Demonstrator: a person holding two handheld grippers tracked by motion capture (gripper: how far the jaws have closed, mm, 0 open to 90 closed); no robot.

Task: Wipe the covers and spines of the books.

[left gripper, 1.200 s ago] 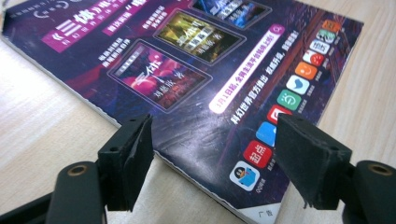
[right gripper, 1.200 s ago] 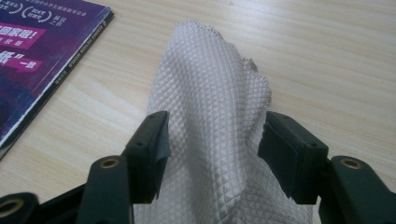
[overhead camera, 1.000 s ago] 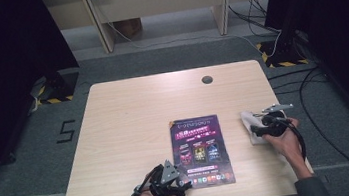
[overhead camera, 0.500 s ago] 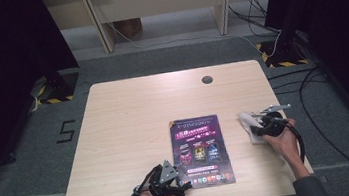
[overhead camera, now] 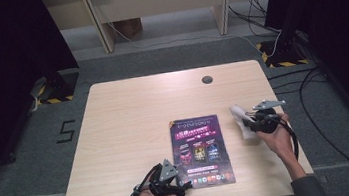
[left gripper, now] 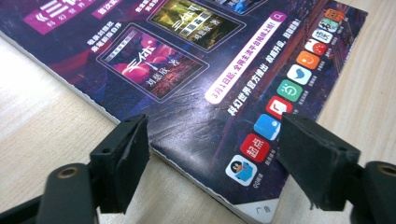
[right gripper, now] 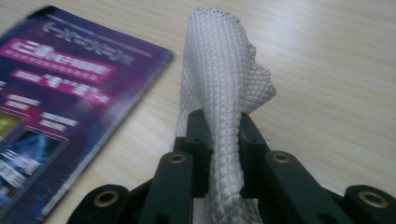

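Note:
A purple magazine (overhead camera: 200, 150) lies flat on the wooden table (overhead camera: 129, 113). My left gripper (overhead camera: 184, 190) rests at its near left corner. In the left gripper view the jaws stand open astride that corner (left gripper: 212, 163), just having widened a little, with the magazine (left gripper: 201, 70) cover below and beyond them. My right gripper (overhead camera: 247, 123) is to the right of the magazine. Its jaws have just been closing and now pinch a white textured cloth (right gripper: 219, 84) that stands up from between them (right gripper: 219, 140). The cloth (overhead camera: 239, 115) is bunched at the gripper's tip.
A round dark cable hole (overhead camera: 207, 79) sits near the table's far edge. Bare wood stretches left of the magazine (right gripper: 60, 93) and behind it. Cables (overhead camera: 312, 91) trail over the floor to the right of the table.
The right gripper's jaws came together on the cloth, and the cloth now rises bunched off the table. The left hand has kept still.

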